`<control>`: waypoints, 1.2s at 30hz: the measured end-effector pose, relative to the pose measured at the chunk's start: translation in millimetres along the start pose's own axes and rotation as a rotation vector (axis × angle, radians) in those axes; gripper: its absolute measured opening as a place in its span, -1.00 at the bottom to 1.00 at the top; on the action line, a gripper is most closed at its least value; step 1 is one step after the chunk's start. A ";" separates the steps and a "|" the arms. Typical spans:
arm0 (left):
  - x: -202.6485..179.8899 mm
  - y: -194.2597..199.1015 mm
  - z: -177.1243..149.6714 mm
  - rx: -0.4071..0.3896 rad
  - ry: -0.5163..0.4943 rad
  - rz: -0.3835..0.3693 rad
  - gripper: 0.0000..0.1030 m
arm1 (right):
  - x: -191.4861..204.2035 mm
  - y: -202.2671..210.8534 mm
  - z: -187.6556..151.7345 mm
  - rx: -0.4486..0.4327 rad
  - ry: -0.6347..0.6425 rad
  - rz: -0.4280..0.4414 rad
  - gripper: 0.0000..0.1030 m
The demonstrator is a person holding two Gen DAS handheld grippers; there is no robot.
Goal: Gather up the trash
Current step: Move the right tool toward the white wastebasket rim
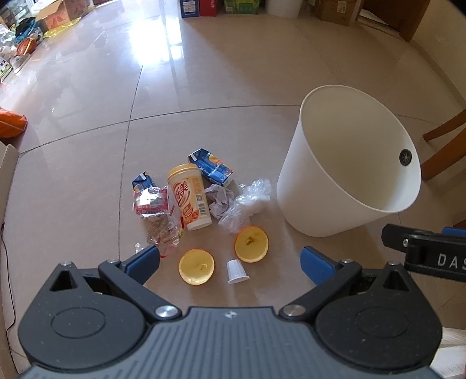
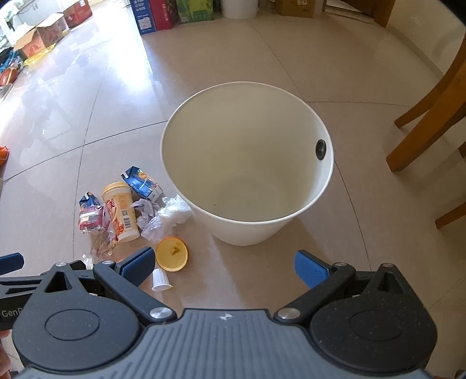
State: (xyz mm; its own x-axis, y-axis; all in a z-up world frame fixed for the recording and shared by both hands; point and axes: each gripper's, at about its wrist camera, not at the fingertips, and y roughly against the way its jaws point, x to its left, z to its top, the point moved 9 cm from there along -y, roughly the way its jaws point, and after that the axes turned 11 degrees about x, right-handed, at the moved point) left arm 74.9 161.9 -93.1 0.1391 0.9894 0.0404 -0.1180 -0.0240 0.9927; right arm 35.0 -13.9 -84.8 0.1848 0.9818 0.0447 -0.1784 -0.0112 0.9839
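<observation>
A white bin (image 1: 343, 186) (image 2: 247, 227) stands upright on the tiled floor with nothing visible inside. Left of it lies a pile of trash: a yellow drink cup (image 1: 190, 196) (image 2: 121, 211) on its side, two blue cartons (image 1: 210, 166) (image 1: 143, 181), a red wrapper (image 1: 151, 201), crumpled paper (image 1: 219, 199), clear plastic (image 1: 247, 202), two orange lids (image 1: 252, 239) (image 1: 196, 266) and a small white cup (image 1: 236, 271) (image 2: 160, 280). My left gripper (image 1: 230, 263) hangs open above the lids. My right gripper (image 2: 224, 266) is open in front of the bin.
Wooden chair legs (image 2: 431, 116) stand right of the bin. Cardboard boxes (image 2: 43, 35) and coloured cartons (image 2: 171, 13) line the far wall, with another white bin (image 1: 284, 7). An orange bag (image 1: 11, 122) lies at the left, and a black cable (image 1: 7, 262) runs along the floor.
</observation>
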 end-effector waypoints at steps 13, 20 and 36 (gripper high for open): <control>0.0 -13.4 3.2 0.003 -0.050 -0.043 0.98 | 2.2 0.3 3.4 -0.067 0.040 -0.057 1.00; -2.9 -18.7 6.0 0.005 -0.071 -0.067 0.98 | 5.4 12.3 10.2 -0.159 0.103 -0.111 1.00; 10.4 -16.3 8.8 -0.030 -0.052 -0.101 0.98 | 22.5 61.7 23.0 -0.331 0.207 -0.153 1.00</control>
State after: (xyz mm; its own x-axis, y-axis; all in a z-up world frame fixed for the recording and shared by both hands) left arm 86.9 171.3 -107.9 0.2024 0.9779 -0.0525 -0.1306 0.0801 0.9882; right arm 50.3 3.1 -19.1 0.0406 0.9852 -0.1665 -0.4712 0.1658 0.8663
